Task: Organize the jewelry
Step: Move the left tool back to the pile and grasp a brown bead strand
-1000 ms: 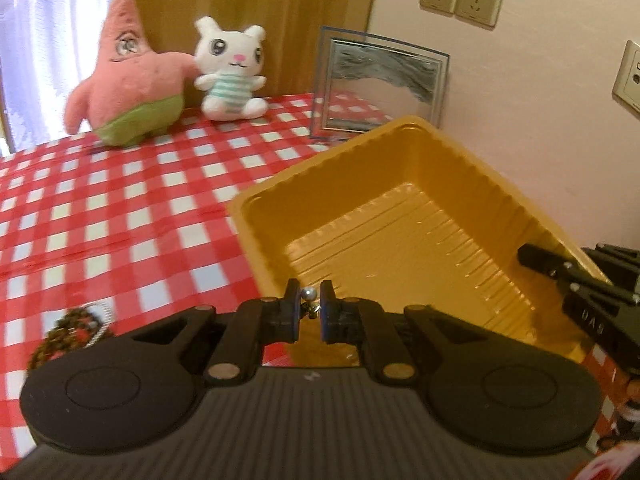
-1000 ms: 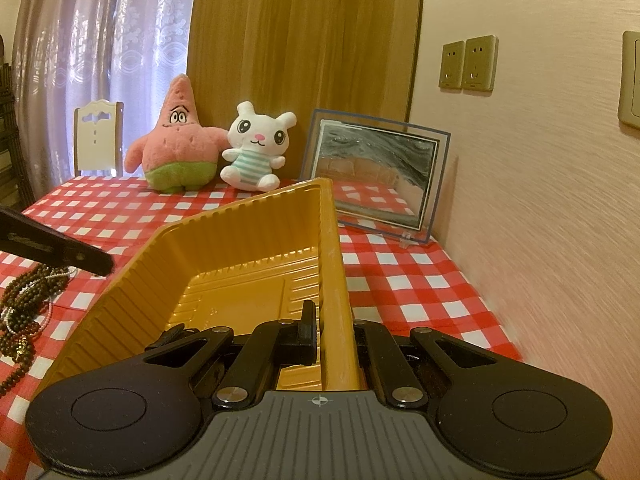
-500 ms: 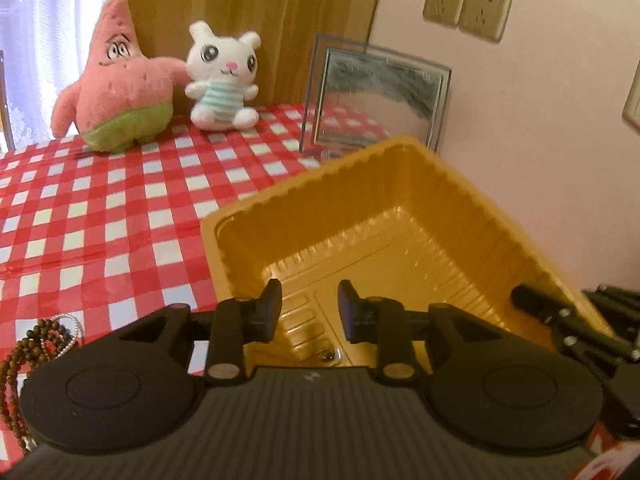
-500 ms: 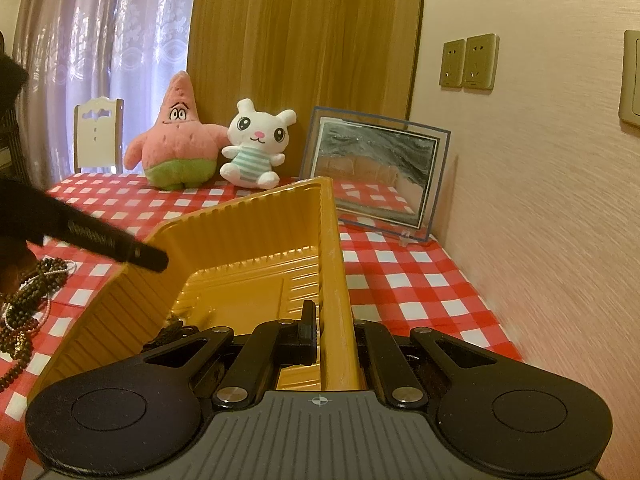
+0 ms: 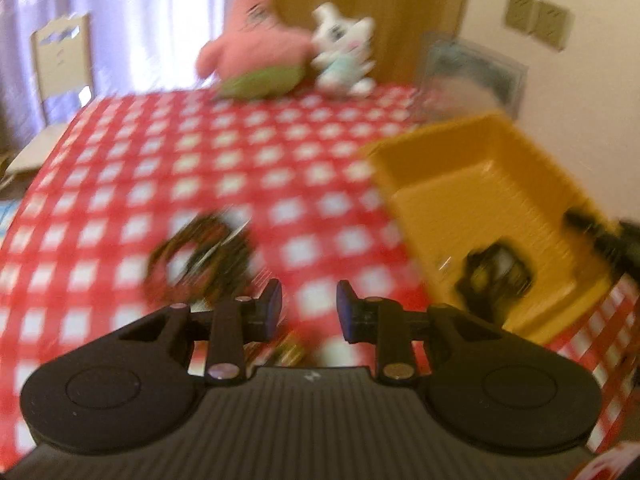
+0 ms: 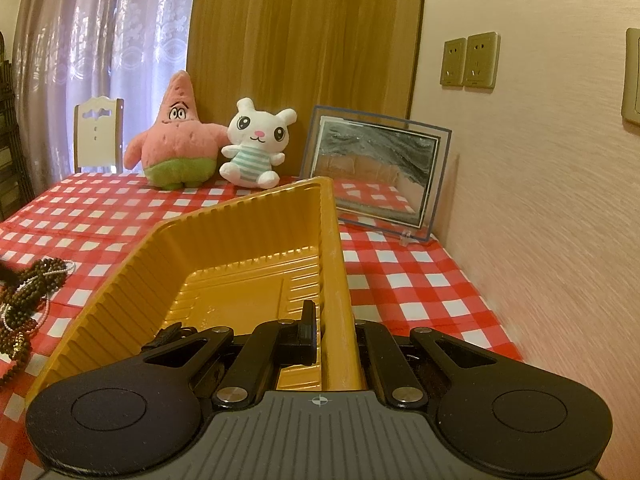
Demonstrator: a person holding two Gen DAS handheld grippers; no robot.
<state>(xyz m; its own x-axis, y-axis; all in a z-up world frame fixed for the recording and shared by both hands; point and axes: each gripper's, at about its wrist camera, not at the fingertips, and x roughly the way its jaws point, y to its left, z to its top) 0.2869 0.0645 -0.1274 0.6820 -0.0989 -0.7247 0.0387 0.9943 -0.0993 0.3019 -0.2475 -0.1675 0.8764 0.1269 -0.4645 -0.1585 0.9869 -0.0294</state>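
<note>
Open cloth: the checked tablecloth (image 5: 256,160) lies bare between the bead pile (image 5: 200,256) and the plush toys (image 5: 288,52).
Right side: the yellow tray (image 6: 240,236) blocks the way.
Far right: the glass frame (image 6: 376,176) leans at the wall.
Back edge: a chair (image 6: 98,136) stands behind the table.

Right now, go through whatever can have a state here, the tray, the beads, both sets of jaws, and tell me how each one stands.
Left gripper: jaws apart, nothing between them, above the tablecloth.
Right gripper: jaws shut on the tray wall.
Yellow tray: upright on the table, some dark jewelry lying inside.
Bead strands: tangled heap on the tablecloth, outside the tray.
Framed picture: standing, leaning back by the wall.
</note>
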